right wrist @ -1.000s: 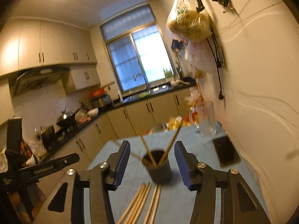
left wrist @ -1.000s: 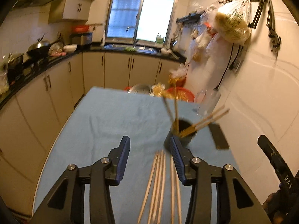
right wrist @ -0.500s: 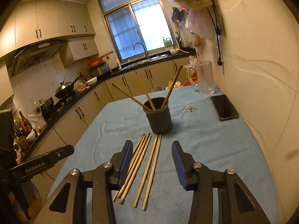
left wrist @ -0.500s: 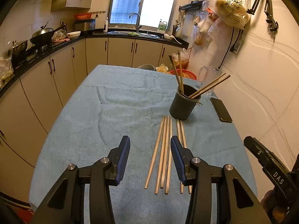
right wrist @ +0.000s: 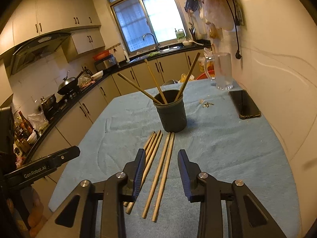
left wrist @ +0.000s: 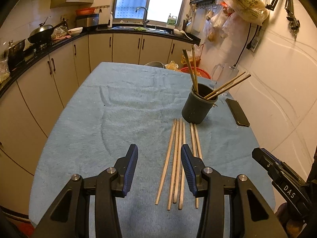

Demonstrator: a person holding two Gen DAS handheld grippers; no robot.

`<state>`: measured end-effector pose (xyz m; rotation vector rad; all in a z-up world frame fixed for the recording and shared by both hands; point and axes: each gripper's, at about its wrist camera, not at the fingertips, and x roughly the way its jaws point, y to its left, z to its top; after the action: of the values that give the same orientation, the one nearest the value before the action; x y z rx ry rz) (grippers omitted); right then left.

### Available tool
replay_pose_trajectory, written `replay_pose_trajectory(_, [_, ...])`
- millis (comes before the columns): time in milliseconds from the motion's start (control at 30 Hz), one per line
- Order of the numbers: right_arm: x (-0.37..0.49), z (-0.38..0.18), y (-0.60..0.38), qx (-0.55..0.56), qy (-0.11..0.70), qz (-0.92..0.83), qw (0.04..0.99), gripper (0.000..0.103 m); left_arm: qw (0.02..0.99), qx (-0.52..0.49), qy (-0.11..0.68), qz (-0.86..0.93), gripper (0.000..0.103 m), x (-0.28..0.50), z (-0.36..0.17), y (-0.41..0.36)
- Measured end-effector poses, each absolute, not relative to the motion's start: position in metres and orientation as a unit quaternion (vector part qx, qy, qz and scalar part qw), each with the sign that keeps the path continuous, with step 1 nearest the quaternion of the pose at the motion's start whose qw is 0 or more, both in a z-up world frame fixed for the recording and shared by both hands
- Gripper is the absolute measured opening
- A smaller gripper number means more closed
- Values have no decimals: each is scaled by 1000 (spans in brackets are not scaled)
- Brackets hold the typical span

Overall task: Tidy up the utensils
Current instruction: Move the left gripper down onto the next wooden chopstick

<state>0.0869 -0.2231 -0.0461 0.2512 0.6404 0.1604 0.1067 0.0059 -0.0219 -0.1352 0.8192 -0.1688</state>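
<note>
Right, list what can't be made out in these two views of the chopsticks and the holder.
- Left wrist view: near parts of the right-hand chopstick pair are hidden behind a finger of the left gripper.
- Right wrist view: near ends of the left-hand chopsticks are hidden behind a finger of the right gripper, whose jaws are closing, nothing gripped.
- Both views: the inside bottom of the dark holder is hidden by its wall.
- Right wrist view: small bits beside the phone are too small to identify.

The left gripper [left wrist: 159, 167] hangs over the near part of the bench [left wrist: 95, 130], jaws apart, with nothing between them. Six loose chopsticks [left wrist: 178, 158] lie side by side toward the bench's right edge, just before the dark cup [left wrist: 196, 107] holding four more. A phone [left wrist: 237, 112] lies at the right edge.
</note>
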Motion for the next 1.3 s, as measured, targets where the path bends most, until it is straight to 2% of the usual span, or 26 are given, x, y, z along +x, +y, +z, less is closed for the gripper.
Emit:
replay_pose_trajectory(467, [152, -85, -231, 142, 375, 84, 912, 30, 874, -34, 469, -125, 46, 185, -73, -16])
replay_pose_trajectory(667, [188, -107, -228, 137, 412, 85, 897, 24, 858, -10, 495, -139, 45, 216, -97, -29])
replay_pose_trajectory(967, [230, -132, -221, 142, 442, 87, 881, 24, 845, 9, 510, -160, 44, 242, -113, -45])
replay_pose_trajectory(1133, [248, -141, -220, 141, 452, 90, 876, 24, 832, 9, 527, -174, 40, 256, -125, -51])
replay_pose_trajectory(1200, [255, -142, -220, 141, 456, 90, 874, 24, 829, 12, 534, -169, 33, 261, -129, -52])
replay_pose_trajectory(1300, [263, -145, -216, 131, 462, 89, 873, 24, 826, 9, 537, -171, 30, 266, -132, -53])
